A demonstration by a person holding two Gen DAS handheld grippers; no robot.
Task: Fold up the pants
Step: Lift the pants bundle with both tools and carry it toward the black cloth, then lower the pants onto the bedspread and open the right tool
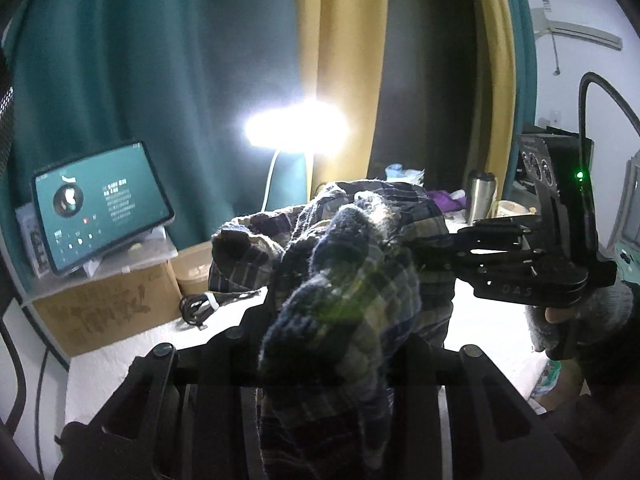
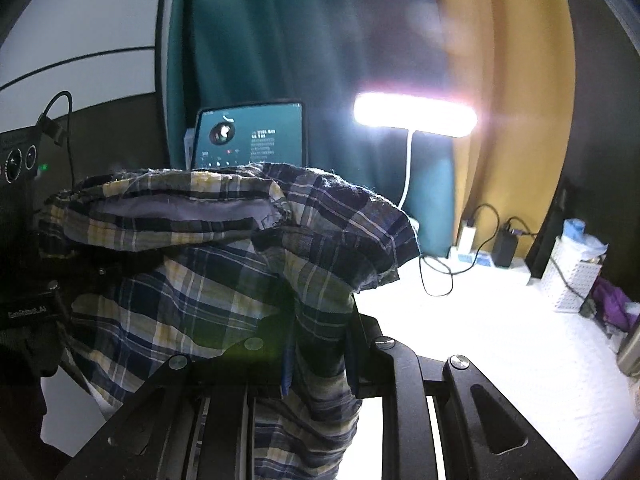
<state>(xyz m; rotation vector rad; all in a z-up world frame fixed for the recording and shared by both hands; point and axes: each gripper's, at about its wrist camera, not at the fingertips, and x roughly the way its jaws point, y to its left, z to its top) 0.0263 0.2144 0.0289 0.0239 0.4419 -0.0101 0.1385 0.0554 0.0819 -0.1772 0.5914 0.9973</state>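
While we count one pair of plaid pants, each hand-held gripper, left and right, pinches it; only the left view shows a steel tumbler.

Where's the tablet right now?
The tablet stands propped at the left of the left wrist view on a cardboard box, against the teal curtain. In the right wrist view it shows just behind the lifted pants.
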